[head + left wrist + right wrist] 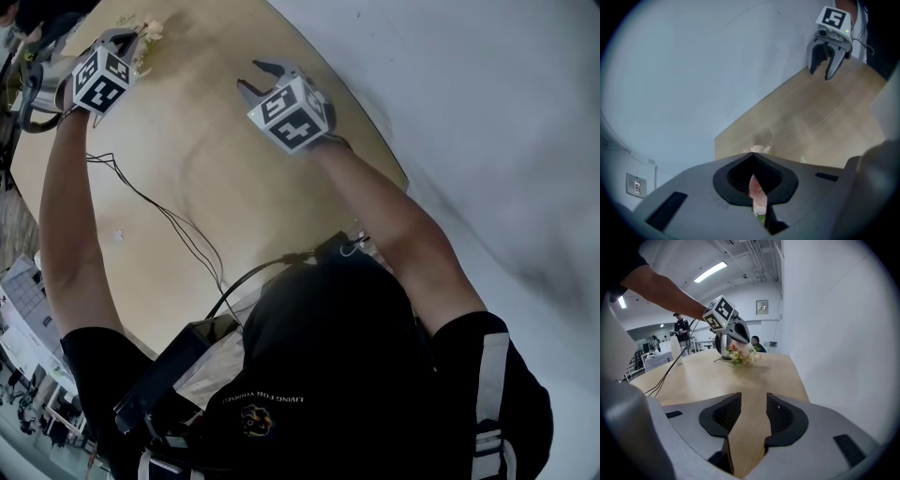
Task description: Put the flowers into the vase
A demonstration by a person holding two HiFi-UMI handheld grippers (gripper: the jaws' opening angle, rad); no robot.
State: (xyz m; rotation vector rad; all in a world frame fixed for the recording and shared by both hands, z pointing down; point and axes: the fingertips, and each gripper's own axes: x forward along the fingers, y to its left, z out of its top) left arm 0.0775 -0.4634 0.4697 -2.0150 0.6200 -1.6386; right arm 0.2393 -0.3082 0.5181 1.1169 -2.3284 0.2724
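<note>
The flowers (pixel 742 354) were a small bunch of pale pink and cream blooms with green leaves, pinched in the closed jaws of the left gripper (pixel 740 341), seemingly hanging just clear of the wooden tabletop (pixel 717 376)

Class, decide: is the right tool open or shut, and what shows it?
Open. In the right gripper view the right tool has its jaws apart, with only the wooden table showing between them.
</note>
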